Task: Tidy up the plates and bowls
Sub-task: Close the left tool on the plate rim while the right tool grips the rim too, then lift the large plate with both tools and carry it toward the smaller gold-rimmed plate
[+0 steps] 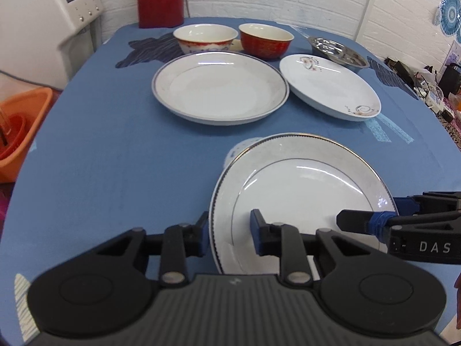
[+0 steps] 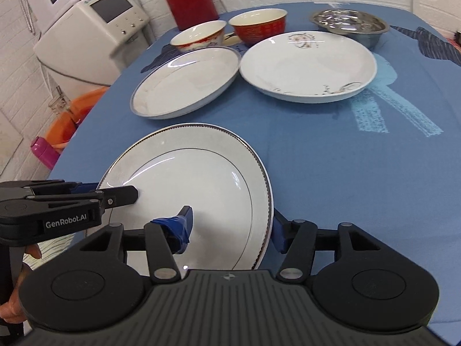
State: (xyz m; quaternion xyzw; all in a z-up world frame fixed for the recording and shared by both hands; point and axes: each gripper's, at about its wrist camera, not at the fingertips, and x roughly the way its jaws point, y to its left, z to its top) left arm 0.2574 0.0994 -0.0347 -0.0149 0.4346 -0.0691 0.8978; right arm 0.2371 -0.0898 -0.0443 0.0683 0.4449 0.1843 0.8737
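Near the surface's point(image 1: 115, 158) front edge, both tongs — left point(image 1: 229, 235), right point(image 2: 232, 227) — straddle the near plate's point(image 1: 302, 190) opposite rims, jaws apart (not yet clamped); close both evenly, then lift level.

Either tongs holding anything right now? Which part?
Both straddle the near plate: left tongs across its left rim, right tongs across its right rim. Fingers are open; contact isn't clear, so a firm hold cannot be told.

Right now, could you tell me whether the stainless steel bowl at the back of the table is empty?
Empty as far as shown: the stainless steel bowl shows only its shiny, reflective bottom in both views, and nothing stands above its rim.
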